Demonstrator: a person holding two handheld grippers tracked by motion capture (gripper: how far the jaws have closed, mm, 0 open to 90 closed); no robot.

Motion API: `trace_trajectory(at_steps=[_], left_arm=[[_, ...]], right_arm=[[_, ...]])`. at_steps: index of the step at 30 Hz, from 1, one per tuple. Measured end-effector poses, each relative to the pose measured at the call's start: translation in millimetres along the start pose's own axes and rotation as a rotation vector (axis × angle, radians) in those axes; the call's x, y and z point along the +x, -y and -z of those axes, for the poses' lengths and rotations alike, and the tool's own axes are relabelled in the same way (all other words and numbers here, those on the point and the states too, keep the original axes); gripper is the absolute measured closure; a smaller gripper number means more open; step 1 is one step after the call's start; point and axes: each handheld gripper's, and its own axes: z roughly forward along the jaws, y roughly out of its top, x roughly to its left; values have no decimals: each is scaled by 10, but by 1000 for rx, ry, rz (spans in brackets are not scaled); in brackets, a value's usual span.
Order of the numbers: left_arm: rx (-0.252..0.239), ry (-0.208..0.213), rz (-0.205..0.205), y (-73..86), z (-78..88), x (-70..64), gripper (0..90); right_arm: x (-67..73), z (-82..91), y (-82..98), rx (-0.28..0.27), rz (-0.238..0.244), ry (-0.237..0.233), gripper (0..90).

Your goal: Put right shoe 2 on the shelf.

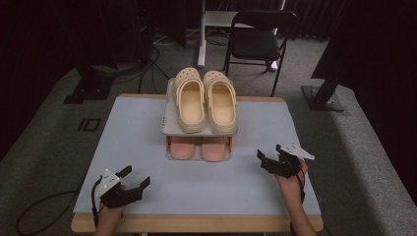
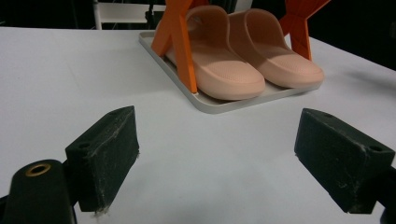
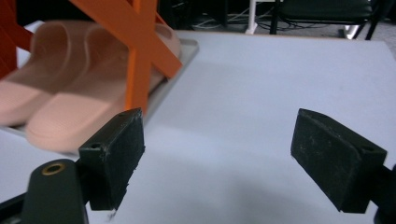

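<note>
I have both claws resting low on the pale surface (image 1: pixel 137 147), one on each side of the two-tier shoe rack (image 1: pixel 169 105), which I take as my landmark. The left claw (image 1: pixel 133 181) sits near the front left of the rack with its black, blocky pads (image 2: pixel 105 156) spread wide and nothing between them; the right claw (image 1: pixel 269 162) sits near the front right, its pads (image 3: pixel 114 156) just as wide apart and empty. Neither touches the rack or a shoe. On the rack's top shelf lies a pair of cream clogs (image 1: pixel 204 101), side by side, toes pointing away from me, heels toward me; they look like moulded foam, rounded, with holes over the toe. On the bottom tray, between the orange crossed struts (image 2: pixel 180 42) that carry the top shelf, sits a pair of pink slides (image 2: pixel 243 58), smooth, thick-soled and softly rounded, toes poking out at the front edge of the light grey tray (image 2: pixel 210 103). I judge the shoes are lined up in pairs so each can be drawn straight out by the heel or toe. From here the slides are the nearest thing to either claw, so a forward reach under the top shelf seems the likely next move.
</note>
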Motion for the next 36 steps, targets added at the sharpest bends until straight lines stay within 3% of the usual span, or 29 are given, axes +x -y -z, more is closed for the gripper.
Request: trace_trajectory(at_steps=[15,36], left_arm=[[3,-8,-2,3,-2,23,135],[0,-21,-3,-4,7,27,135]], right_arm=[[-75,74,361,38,29,57,147],[-223,337,666,88,6,134,141]])
